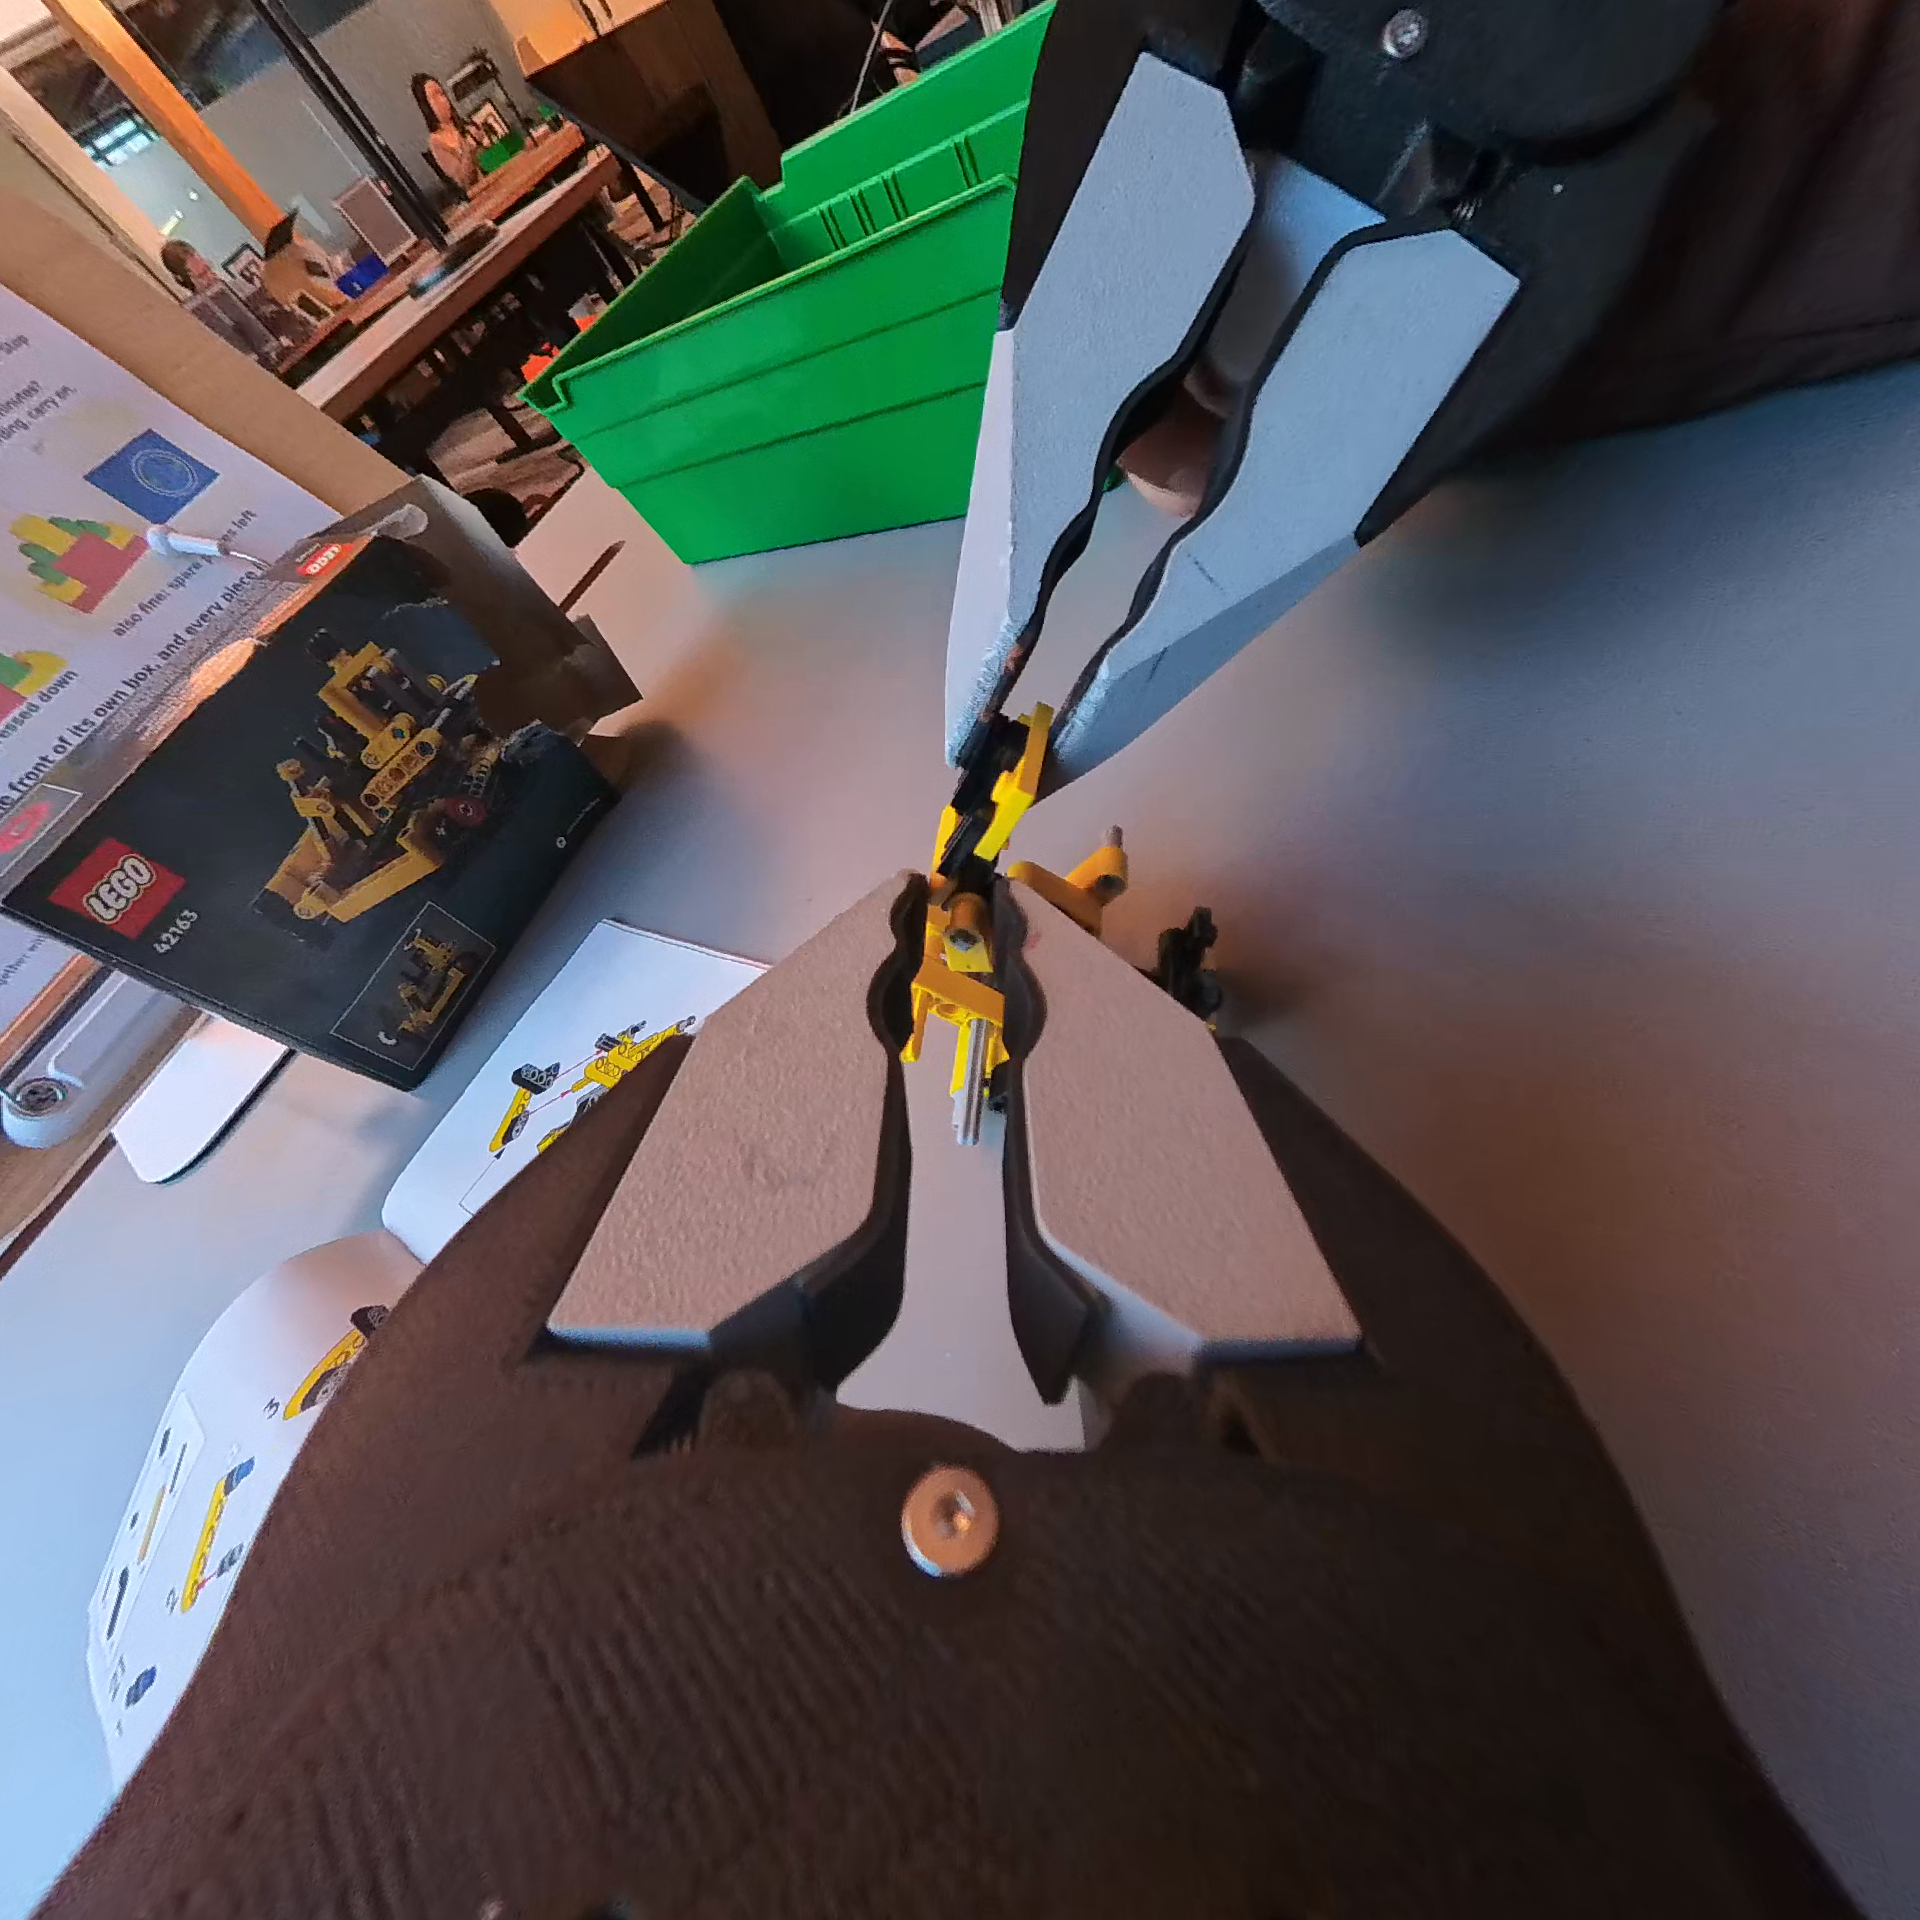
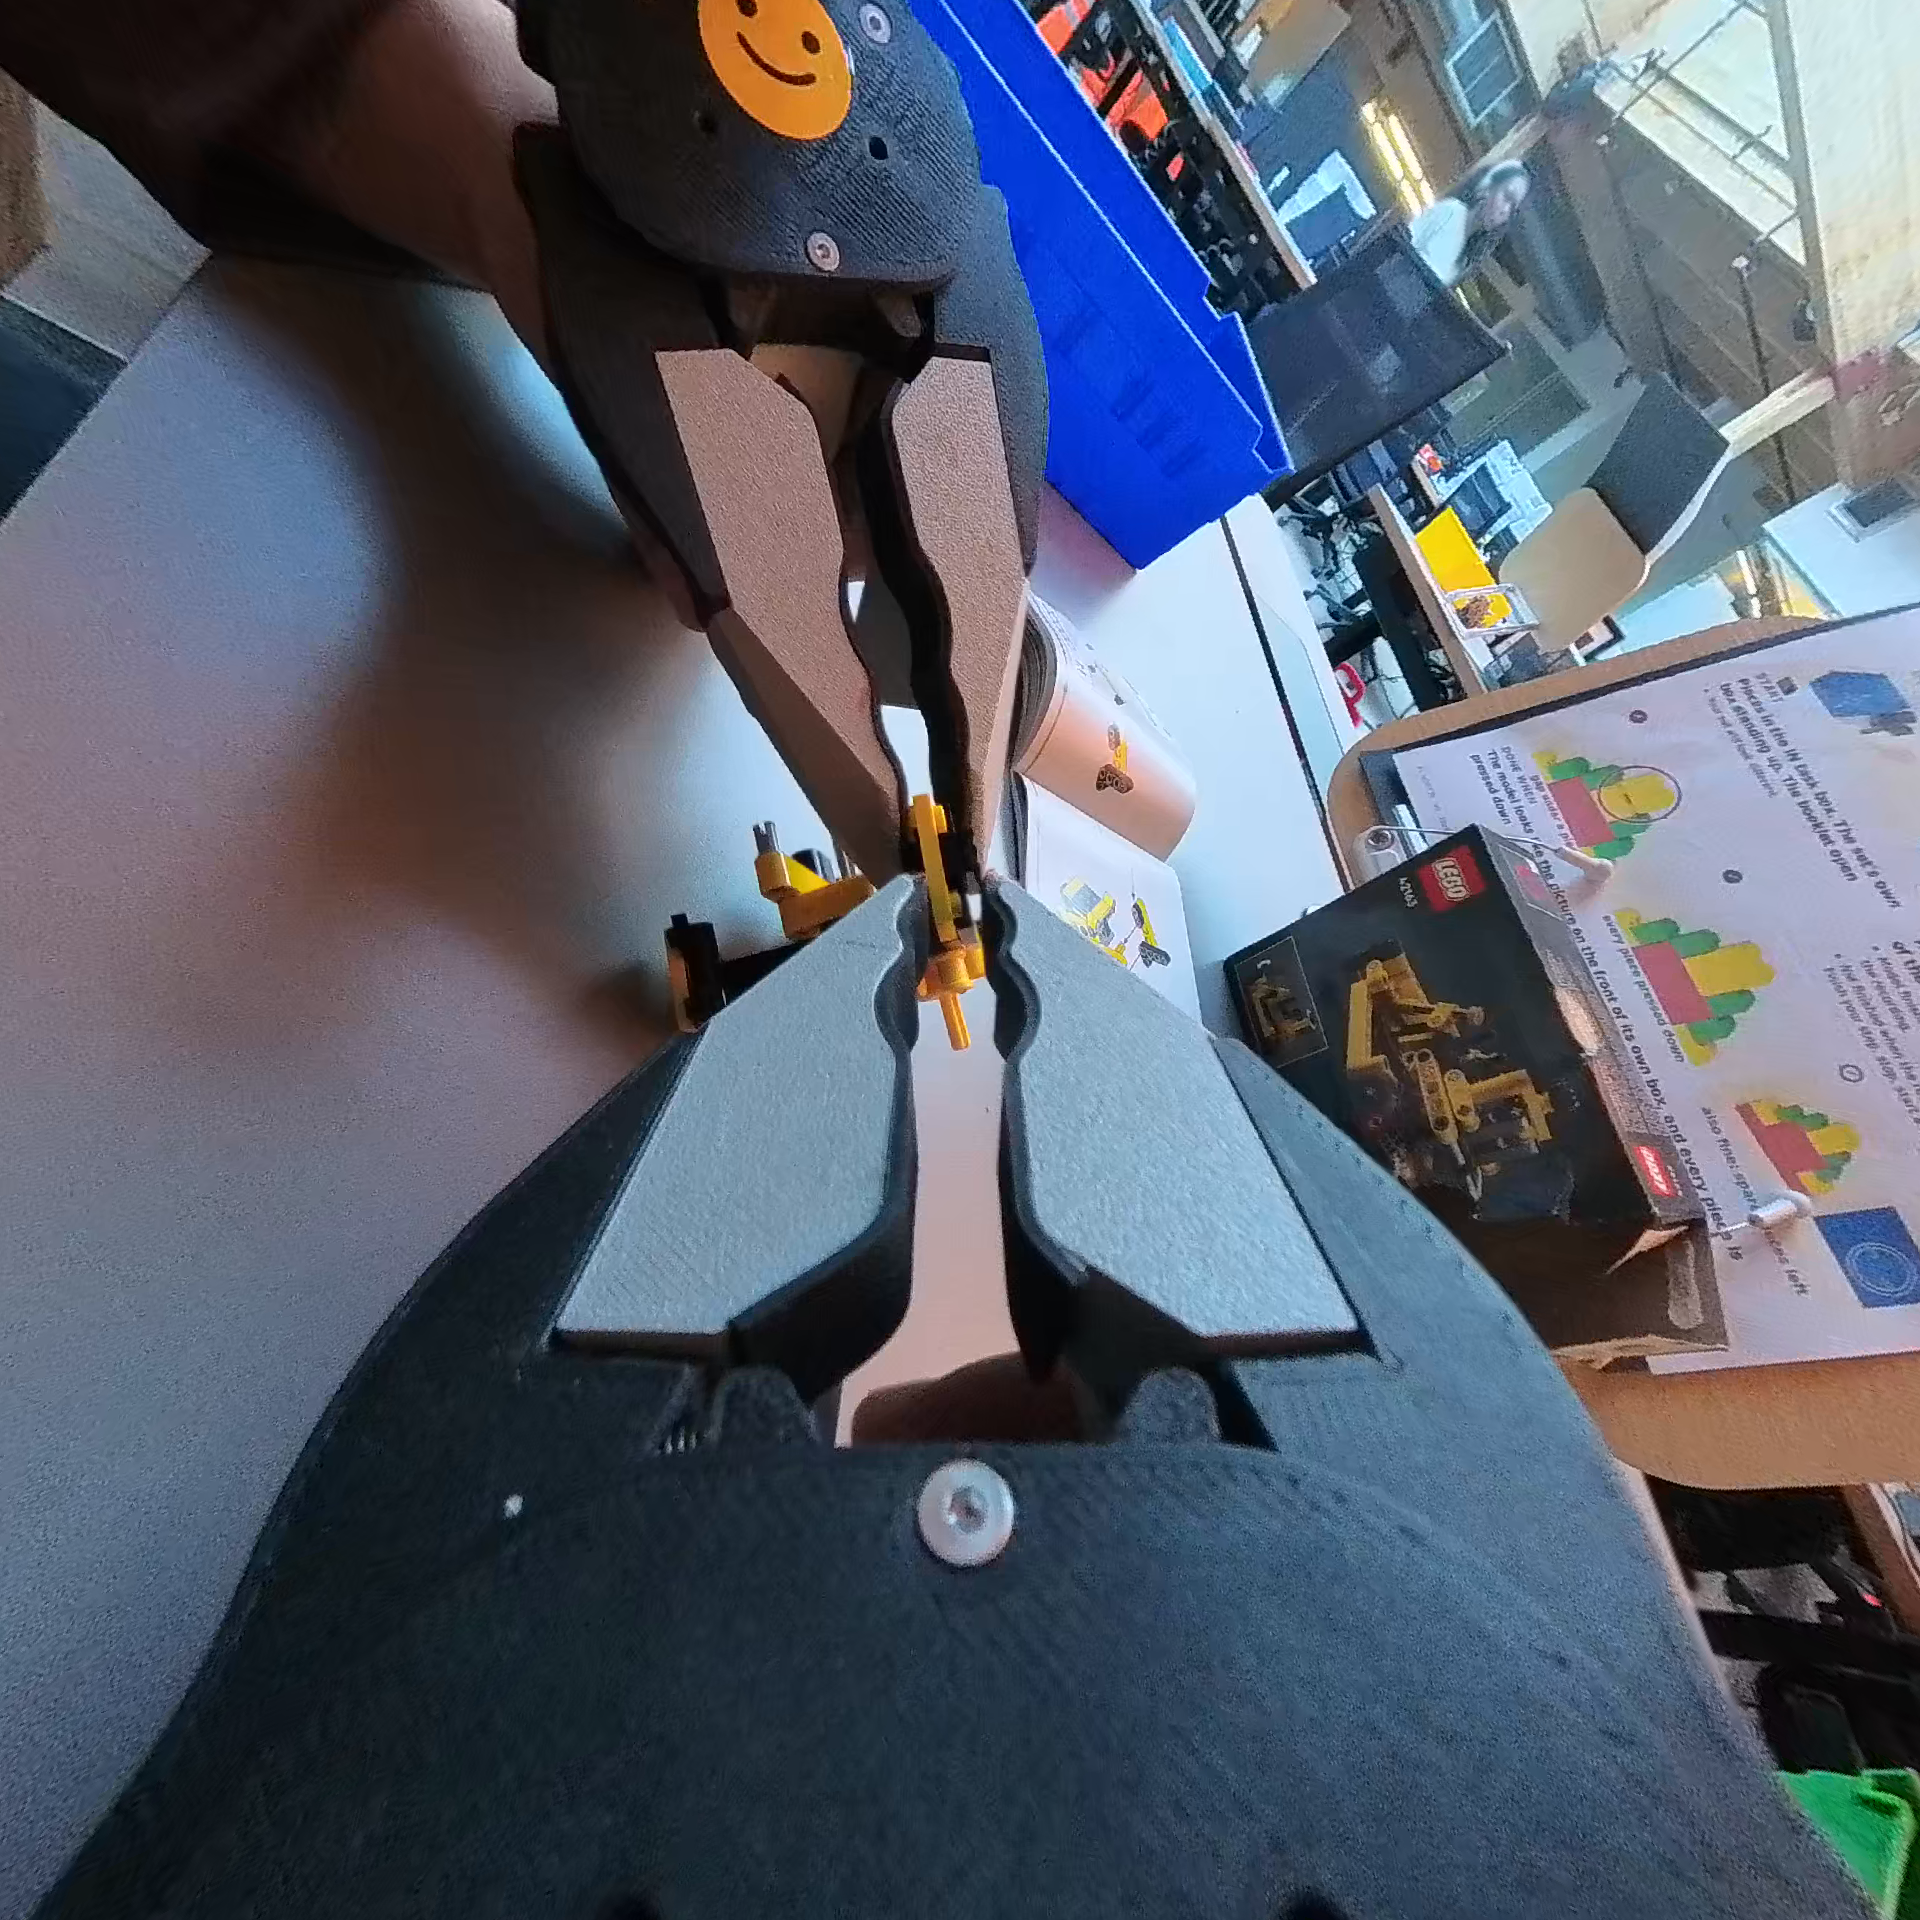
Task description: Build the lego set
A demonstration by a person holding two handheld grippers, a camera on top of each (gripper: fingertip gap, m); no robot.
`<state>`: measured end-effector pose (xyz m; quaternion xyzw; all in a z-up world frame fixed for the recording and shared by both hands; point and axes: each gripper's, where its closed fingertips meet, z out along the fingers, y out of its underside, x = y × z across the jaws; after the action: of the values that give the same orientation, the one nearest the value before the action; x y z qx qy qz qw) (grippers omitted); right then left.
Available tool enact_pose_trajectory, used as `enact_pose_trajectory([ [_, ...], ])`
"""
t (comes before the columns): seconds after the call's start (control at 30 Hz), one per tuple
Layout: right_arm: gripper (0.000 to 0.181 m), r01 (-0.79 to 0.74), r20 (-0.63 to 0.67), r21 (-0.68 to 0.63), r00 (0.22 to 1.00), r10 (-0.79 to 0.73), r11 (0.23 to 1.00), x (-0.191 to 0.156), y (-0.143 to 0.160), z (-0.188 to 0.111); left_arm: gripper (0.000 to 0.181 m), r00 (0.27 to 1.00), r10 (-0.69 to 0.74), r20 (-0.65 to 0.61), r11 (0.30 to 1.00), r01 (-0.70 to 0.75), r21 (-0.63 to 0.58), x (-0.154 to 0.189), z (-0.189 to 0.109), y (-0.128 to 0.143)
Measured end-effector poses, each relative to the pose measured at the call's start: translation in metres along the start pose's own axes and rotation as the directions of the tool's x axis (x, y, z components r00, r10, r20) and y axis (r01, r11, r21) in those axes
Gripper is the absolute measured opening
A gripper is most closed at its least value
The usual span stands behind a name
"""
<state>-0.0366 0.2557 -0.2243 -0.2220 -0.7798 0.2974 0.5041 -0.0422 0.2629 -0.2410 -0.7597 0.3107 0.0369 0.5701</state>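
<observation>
My left gripper (image 1: pixel 956 902) is shut on a small yellow lego assembly (image 1: pixel 961 997) with a grey axle, held just above the grey table (image 1: pixel 1507 935). My right gripper (image 1: pixel 1023 732) comes in from above, tip to tip with the left. It is shut on a yellow and black piece (image 1: pixel 997 795) at the assembly's far end. In the right wrist view, my right gripper (image 2: pixel 951 906) pinches the yellow piece with a yellow axle (image 2: pixel 951 982), and the left gripper (image 2: pixel 940 831) meets it from above. Another yellow sub-assembly (image 1: pixel 1086 883) (image 2: pixel 800 883) rests on the table behind.
A black piece (image 1: pixel 1190 956) (image 2: pixel 691 966) stands by the sub-assembly. The set's box (image 1: pixel 312 810) (image 2: pixel 1455 1060) leans on a board with a printed sheet (image 2: pixel 1714 935). The open booklet (image 1: pixel 582 1049) (image 2: pixel 1101 904) lies below. There are green bins (image 1: pixel 790 384) and blue bins (image 2: pixel 1122 343). The tips of both grippers are at nearly the same place.
</observation>
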Motion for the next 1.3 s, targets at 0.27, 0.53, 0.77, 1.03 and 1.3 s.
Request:
enact_pose_trajectory([
  [0.27, 0.011, 0.149, -0.059, -0.029, 0.987, -0.151, 0.988, -0.003, -0.005, 0.002, 0.009, 0.998, 0.054, 0.016, 0.998, -0.054, -0.02, 0.003, 0.003, 0.002],
  [0.53, 0.007, 0.477, -0.107, -0.186, 0.859, -0.501, 0.859, -0.007, -0.002, 0.002, 0.008, 0.999, -0.007, -0.041, 1.0, 0.006, -0.021, 0.004, 0.003, 0.002],
  [0.77, 0.007, 0.641, -0.134, -0.307, 0.703, -0.698, 0.704, -0.008, 0.002, 0.005, 0.008, 0.998, -0.033, -0.048, 0.998, 0.031, -0.047, 0.003, 0.004, 0.006],
  [1.03, 0.007, 0.385, -0.212, -0.163, 0.885, -0.414, 0.908, 0.008, -0.001, -0.002, 0.008, 0.997, -0.075, -0.033, 0.997, 0.076, 0.02, -0.003, -0.001, -0.002],
  [1.3, 0.007, 0.166, -0.174, 0.02, 0.972, -0.16, 0.986, 0.018, -0.006, -0.012, 0.02, 0.986, -0.156, -0.059, 0.985, 0.16, 0.067, -0.005, -0.001, -0.011],
])
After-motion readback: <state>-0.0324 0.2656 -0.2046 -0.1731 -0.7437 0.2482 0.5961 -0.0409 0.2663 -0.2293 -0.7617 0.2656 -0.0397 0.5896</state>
